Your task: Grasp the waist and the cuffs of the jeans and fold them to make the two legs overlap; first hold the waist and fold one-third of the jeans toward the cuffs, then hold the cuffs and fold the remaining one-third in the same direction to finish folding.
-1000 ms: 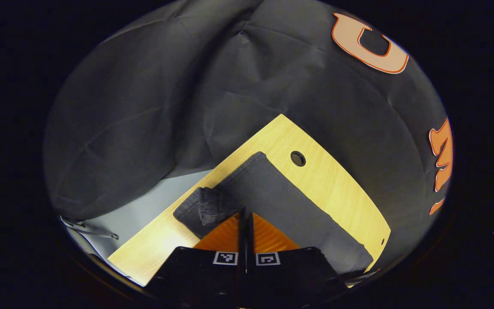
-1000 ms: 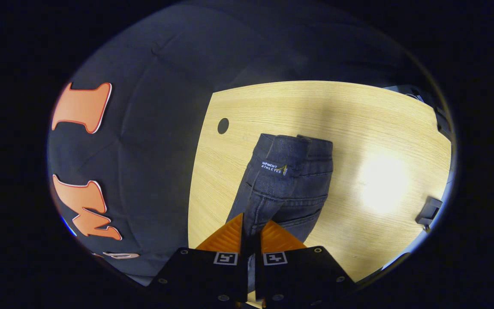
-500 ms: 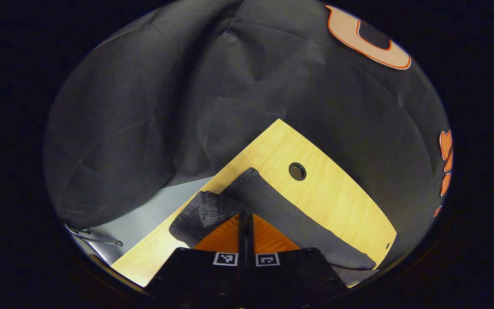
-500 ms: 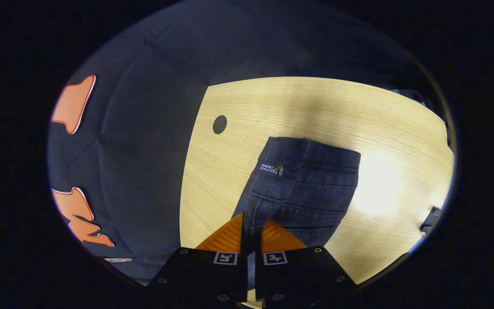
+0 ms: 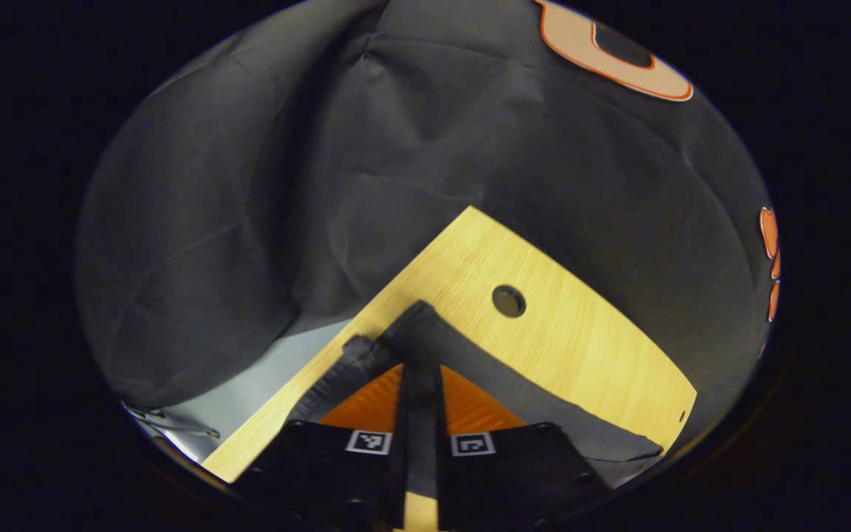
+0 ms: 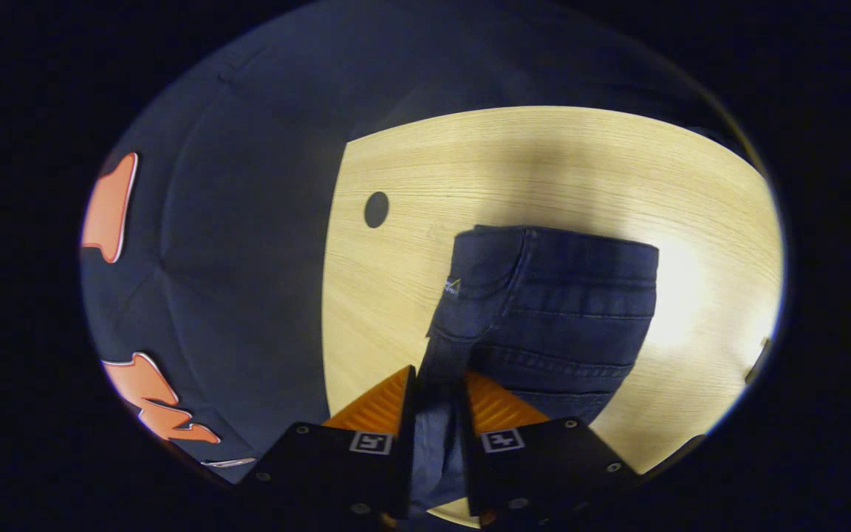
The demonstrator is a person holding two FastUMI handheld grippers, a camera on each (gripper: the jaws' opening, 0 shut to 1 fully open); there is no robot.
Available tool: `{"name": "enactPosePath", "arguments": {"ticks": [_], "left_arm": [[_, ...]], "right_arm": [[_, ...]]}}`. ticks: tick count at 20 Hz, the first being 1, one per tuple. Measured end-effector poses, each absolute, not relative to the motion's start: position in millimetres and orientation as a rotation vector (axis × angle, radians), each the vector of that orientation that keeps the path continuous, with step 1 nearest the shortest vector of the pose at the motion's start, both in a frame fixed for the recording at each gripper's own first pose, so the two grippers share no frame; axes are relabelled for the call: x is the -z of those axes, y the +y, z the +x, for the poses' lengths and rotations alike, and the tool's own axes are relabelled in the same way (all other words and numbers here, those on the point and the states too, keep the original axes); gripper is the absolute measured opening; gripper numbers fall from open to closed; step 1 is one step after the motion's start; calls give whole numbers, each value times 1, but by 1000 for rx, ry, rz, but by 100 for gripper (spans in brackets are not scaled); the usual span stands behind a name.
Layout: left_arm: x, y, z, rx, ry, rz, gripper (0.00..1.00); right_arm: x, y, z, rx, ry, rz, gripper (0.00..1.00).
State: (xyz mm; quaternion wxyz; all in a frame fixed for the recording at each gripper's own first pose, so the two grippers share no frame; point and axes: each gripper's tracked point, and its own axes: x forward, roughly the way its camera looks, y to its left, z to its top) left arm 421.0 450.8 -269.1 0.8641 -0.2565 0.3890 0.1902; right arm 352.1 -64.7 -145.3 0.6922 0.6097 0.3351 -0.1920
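Dark jeans (image 6: 544, 310) lie folded on the wooden worktop (image 6: 544, 170). The right tool (image 6: 436, 384), parted narrowly, has denim between its fingers. The left tool (image 5: 419, 377) likewise straddles a cuff edge, though pressure is hard to judge, likely mid-release.

Right tool (image 6: 436, 384) fingers slightly parted, jeans (image 6: 544, 310) between, on table (image 6: 544, 170).

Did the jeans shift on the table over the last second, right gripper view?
Yes. The jeans have spread rightward: their far edge now reaches farther from the table's round hole, covering more bare wood.
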Motion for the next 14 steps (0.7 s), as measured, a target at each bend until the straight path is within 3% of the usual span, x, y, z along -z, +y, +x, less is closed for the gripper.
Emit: {"name": "enactPosePath", "arguments": {"ticks": [3, 5, 7, 8, 14], "left_arm": [[253, 443, 423, -367, 803, -523, 52], [245, 435, 422, -349, 788, -559, 77], [236, 432, 420, -335, 763, -575, 83], [230, 430, 416, -331, 745, -563, 93], [174, 419, 399, -312, 582, -353, 93]], "right_arm": [[139, -79, 349, 448, 710, 1322, 46], [140, -80, 341, 447, 721, 1286, 69], [146, -82, 327, 455, 744, 1222, 80], [149, -83, 319, 458, 758, 1180, 87], [173, -104, 281, 515, 798, 997, 97]]}}
